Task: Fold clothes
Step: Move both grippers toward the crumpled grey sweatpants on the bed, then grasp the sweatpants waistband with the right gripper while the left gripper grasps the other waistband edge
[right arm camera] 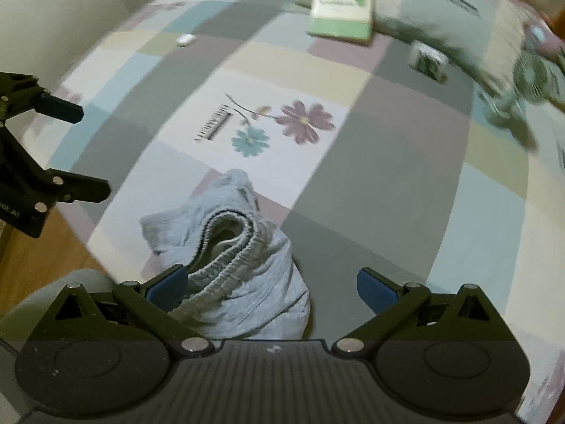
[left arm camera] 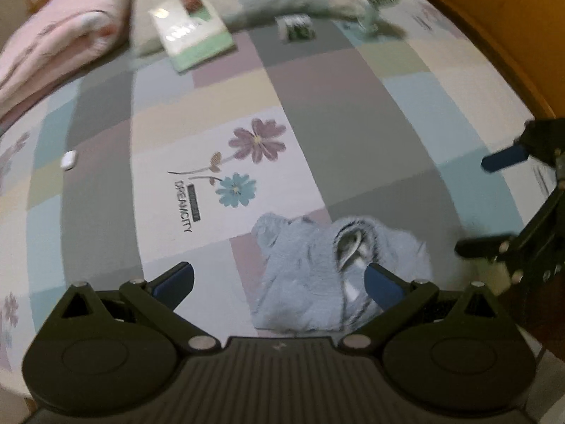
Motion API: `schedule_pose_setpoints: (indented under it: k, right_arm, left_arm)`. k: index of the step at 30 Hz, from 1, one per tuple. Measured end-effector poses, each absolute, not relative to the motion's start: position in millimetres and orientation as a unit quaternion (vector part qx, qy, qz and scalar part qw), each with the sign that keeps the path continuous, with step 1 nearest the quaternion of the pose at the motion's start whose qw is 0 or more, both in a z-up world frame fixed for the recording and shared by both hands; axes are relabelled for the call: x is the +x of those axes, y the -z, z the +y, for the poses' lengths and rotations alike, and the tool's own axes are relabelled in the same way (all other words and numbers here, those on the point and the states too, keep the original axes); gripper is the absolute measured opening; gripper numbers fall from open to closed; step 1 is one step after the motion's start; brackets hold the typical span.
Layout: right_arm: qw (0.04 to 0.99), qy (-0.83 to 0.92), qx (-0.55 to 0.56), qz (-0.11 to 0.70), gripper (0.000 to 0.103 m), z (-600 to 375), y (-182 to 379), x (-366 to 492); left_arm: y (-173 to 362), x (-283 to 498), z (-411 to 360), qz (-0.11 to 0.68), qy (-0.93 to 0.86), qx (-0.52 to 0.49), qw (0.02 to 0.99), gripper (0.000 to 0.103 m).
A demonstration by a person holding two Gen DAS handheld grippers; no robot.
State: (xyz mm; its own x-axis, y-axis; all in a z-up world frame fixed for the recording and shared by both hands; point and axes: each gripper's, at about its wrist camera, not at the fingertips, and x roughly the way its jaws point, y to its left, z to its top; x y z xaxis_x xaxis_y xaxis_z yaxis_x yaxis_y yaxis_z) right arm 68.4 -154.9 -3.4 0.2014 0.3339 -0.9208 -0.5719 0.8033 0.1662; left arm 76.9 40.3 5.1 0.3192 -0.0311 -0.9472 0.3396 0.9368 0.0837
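crumpled shorts (right arm camera: 229, 265) on bed's near edge (right arm camera: 388, 183), book (right arm camera: 340, 3) and fan (right arm camera: 529, 81) behind

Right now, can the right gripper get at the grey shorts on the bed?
Probably yes. The right gripper is open and the crumpled grey shorts lie just ahead between its fingers, with nothing on top of them. The left gripper hovers open nearby, off to the side.

Pale grey-blue shorts (right arm camera: 233, 265) on a pastel checked, flower-printed bedsheet (right arm camera: 370, 162).

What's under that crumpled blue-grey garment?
The grey garment lies bunched on the patchwork bedsheet, whose squares show around it. Whatever is beneath its folds is covered.
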Motion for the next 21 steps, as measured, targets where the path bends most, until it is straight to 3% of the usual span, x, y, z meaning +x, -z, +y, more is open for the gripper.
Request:
schedule_pose_setpoints:
  k: [12, 21]
  right_arm:
    - [0.773, -0.228, -0.054, 0.589, 0.103, -138, 86, 57]
    - [0.783, -0.253, -0.013, 0.567, 0.103, -127, 111, 70]
  left_arm:
    - [83, 72, 46, 0.544, 0.199, 0.147, 0.802, 0.102]
    - [125, 64, 29, 0.493, 0.218, 0.173, 0.824, 0.101]
